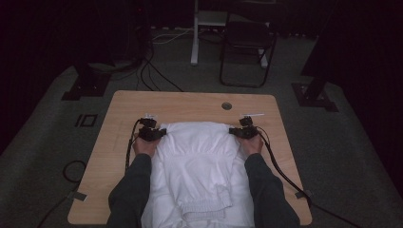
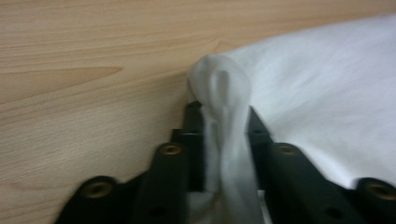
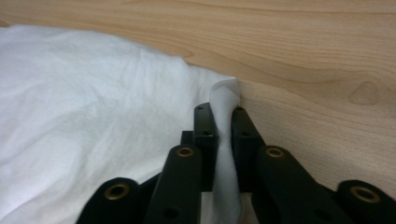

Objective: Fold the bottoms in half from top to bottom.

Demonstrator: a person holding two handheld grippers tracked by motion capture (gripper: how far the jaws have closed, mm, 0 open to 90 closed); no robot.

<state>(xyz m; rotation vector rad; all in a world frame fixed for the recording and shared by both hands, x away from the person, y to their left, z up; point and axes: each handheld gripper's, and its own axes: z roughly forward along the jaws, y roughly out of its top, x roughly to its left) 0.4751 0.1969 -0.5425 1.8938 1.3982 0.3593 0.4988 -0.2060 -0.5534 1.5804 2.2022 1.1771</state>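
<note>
A white garment (image 1: 197,152) lies spread on the wooden table (image 1: 190,102), its ribbed hem toward the near edge. My left gripper (image 1: 159,132) is at the garment's far left corner and my right gripper (image 1: 236,131) at its far right corner. In the left gripper view the black jaws pinch a bunched fold of the white garment (image 2: 327,93), so the left gripper (image 2: 223,109) is shut on it. In the right gripper view the right gripper (image 3: 219,109) is likewise shut on a thin fold at the edge of the garment (image 3: 84,102). Both corners rest low on the table.
A round cable hole (image 1: 226,105) sits in the table beyond the garment. Bare wood (image 2: 93,70) lies outside each held corner. Gripper cables trail off the table's sides. A dark chair (image 1: 247,42), a white stand and floor cables are behind the table.
</note>
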